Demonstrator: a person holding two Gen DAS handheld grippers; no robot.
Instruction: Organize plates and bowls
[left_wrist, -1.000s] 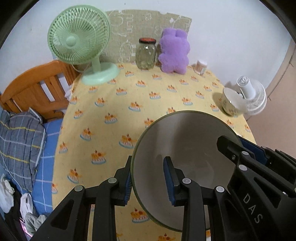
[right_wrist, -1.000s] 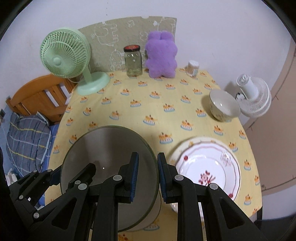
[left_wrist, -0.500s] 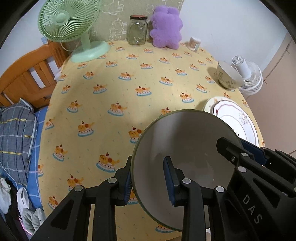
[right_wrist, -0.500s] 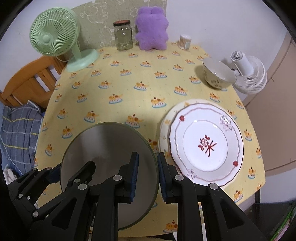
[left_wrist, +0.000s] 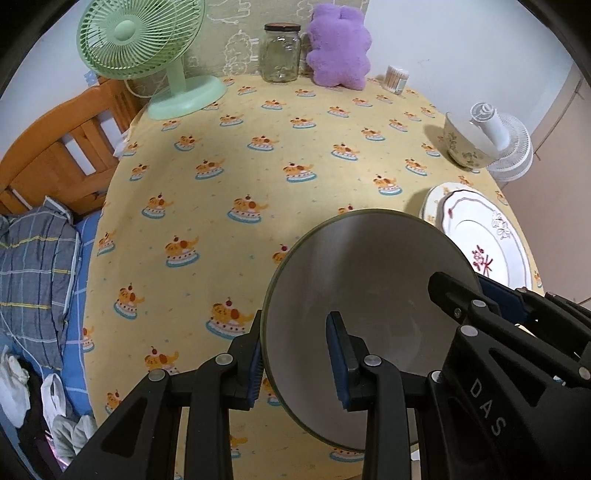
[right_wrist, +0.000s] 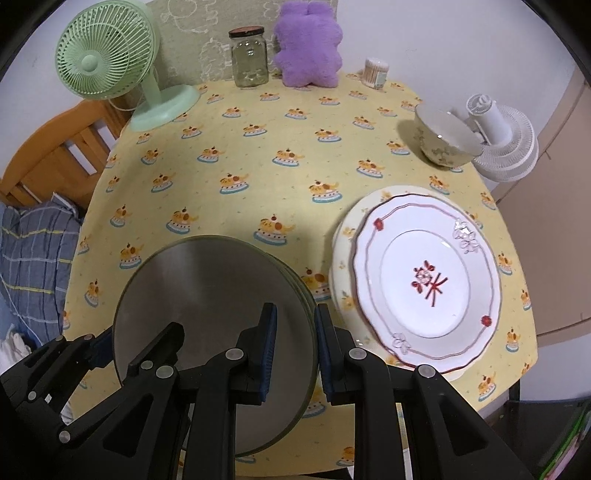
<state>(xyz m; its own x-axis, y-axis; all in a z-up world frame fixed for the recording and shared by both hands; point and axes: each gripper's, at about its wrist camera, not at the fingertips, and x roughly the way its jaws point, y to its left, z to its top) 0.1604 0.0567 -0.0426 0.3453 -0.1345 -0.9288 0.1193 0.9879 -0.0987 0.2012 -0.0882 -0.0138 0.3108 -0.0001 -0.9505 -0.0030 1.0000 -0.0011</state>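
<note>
- Left wrist view: grey bowl (left_wrist: 369, 280) above the yellow tablecloth (left_wrist: 258, 155), its rim clamped by the left gripper (left_wrist: 295, 354) and right gripper (right_wrist: 294, 334) on opposite sides.
- Stacked plates (right_wrist: 424, 280) lie just beside it; small bowl (right_wrist: 443, 138) farther back.

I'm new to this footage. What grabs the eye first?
A big grey bowl fills the foreground, pinched at opposite rims by the left gripper and the right gripper. To its right lie stacked plates on the yellow tablecloth. At the back stands a purple plush.
</note>
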